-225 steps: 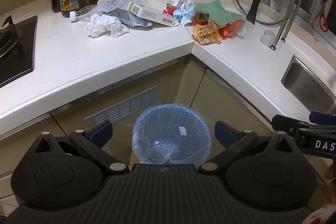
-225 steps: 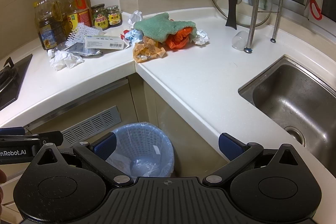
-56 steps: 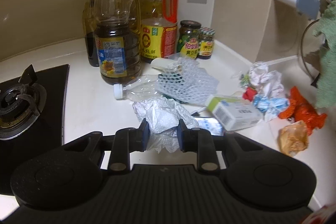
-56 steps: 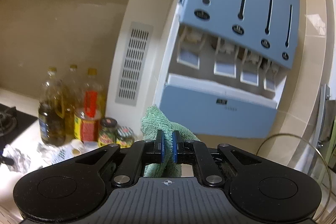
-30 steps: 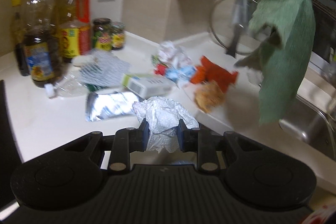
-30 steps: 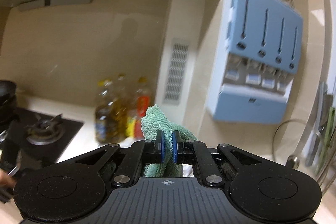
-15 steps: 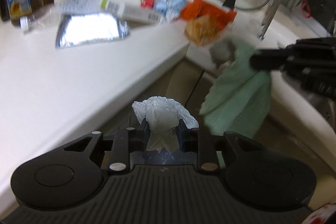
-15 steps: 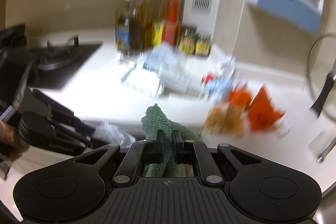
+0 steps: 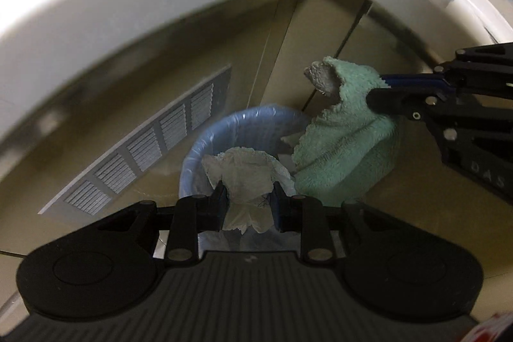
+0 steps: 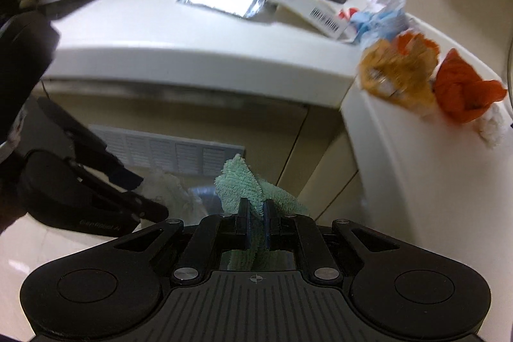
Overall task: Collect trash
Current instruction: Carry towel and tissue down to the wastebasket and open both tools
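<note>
Left wrist view: left gripper (image 9: 248,202) clamped on crumpled white paper (image 9: 247,172), hanging over the blue-lined bin (image 9: 205,146) below the table's corner. Drop-off step; next, opening jaws above the rim.

Right wrist view: right gripper (image 10: 255,221) pinched shut on green cloth (image 10: 243,181); bin mostly hidden.

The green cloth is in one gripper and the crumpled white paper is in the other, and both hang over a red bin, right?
Nearly. The bin is blue, as the left wrist view shows. The right gripper does hold the green cloth, and the left gripper the crumpled white paper.
</note>
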### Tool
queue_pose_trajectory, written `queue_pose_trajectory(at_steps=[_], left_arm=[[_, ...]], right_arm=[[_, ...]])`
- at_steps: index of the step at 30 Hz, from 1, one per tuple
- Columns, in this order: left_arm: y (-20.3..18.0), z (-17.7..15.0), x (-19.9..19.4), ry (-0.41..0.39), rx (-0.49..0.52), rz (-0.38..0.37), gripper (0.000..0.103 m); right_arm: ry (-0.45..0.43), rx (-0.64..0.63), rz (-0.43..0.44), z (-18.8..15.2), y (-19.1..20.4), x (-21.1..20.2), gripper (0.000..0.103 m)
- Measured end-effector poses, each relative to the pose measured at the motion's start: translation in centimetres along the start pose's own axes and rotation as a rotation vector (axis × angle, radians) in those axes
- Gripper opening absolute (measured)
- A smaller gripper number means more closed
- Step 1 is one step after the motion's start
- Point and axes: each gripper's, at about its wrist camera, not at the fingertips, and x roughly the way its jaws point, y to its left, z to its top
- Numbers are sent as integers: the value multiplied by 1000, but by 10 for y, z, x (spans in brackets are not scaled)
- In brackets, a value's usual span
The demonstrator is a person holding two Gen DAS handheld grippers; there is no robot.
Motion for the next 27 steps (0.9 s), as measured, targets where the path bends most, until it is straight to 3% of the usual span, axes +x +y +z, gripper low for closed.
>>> queue_pose_trajectory(at_steps=[2,4,23,25,26,27], left_arm=[[1,0,7,3,2,3,31],[0,0,15,7,-1,12,57],[17,-23,-1,24,-56,44,58],[16,-26,-4,22,-58,49,58],[16,-29,-9,21,-59,50,58],[16,-30,-9,22,-59,51,58]], right_arm=[[10,-6,-2,-2,-2,6,8],[20,-10,-3,-4,-3,10,8],[69,-23,31,-3,6,32,10],[69,-25,31,-3,6,34,34],[59,-18,31,-3,5,33,62],[47,-8,33,-3,4,32,71]])
